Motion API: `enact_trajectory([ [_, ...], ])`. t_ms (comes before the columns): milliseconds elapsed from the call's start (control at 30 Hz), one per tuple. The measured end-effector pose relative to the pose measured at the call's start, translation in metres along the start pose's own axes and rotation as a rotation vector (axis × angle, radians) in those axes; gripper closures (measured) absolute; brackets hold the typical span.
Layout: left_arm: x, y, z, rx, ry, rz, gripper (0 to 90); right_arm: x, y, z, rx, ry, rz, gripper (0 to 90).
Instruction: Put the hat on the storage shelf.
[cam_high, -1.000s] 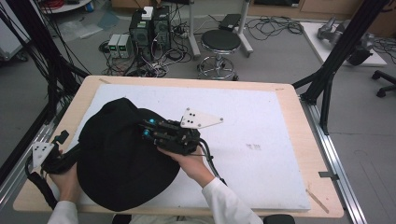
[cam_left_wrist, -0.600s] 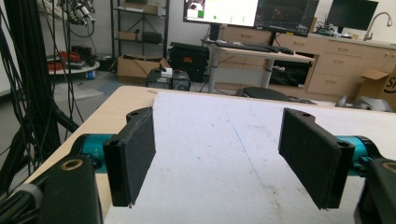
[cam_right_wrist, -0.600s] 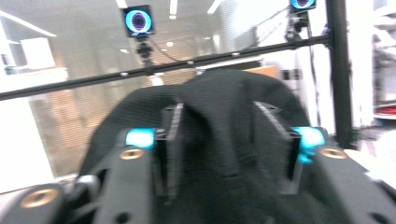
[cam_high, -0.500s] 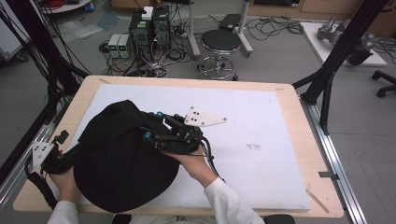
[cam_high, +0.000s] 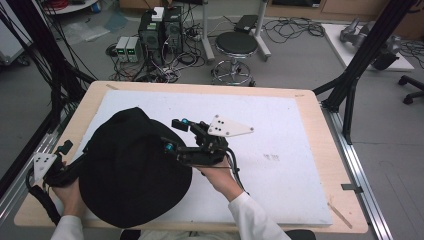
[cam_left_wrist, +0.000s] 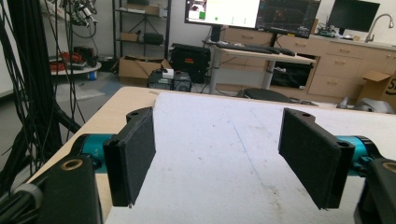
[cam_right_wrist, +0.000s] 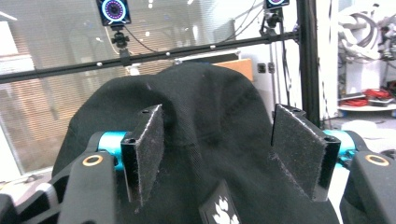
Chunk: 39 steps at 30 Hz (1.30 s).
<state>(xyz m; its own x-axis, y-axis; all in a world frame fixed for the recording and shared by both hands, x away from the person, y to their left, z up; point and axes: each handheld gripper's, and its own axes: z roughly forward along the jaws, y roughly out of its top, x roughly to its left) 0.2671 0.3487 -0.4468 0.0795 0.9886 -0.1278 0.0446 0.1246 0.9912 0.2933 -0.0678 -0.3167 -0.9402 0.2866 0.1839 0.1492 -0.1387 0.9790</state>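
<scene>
White table mat (cam_high: 280, 130), round black stool (cam_high: 236, 44), computer boxes (cam_high: 160, 30) (cables around).

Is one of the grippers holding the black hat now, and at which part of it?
Nothing is held. The right gripper has just been opening; the black hat lies between its jaws, ungripped. The left gripper is open over bare board.

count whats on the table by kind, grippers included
black hat: 1
white mat: 1
handheld grippers: 2 (left gripper, right gripper)
total: 4
</scene>
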Motion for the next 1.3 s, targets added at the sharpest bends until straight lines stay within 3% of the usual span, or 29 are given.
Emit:
enact_trajectory([
  [300, 0.0, 0.0, 0.0, -0.003, 0.004, -0.002, 27.5, -0.007, 0.003, -0.031, 0.013, -0.108, -0.033, 30.2],
  [600, 0.0, 0.0, -0.001, -0.003, 0.005, -0.004, 27.5, -0.019, 0.005, -0.059, -0.004, -0.21, -0.022, 27.3],
  [1033, 0.001, -0.001, -0.005, -0.001, 0.012, -0.01, 27.5, -0.027, 0.0, -0.102, 0.025, -0.355, -0.045, 24.9],
  [1300, -0.001, -0.001, -0.015, -0.007, 0.011, -0.01, 27.5, -0.028, -0.011, -0.131, 0.034, -0.488, -0.038, 23.0],
])
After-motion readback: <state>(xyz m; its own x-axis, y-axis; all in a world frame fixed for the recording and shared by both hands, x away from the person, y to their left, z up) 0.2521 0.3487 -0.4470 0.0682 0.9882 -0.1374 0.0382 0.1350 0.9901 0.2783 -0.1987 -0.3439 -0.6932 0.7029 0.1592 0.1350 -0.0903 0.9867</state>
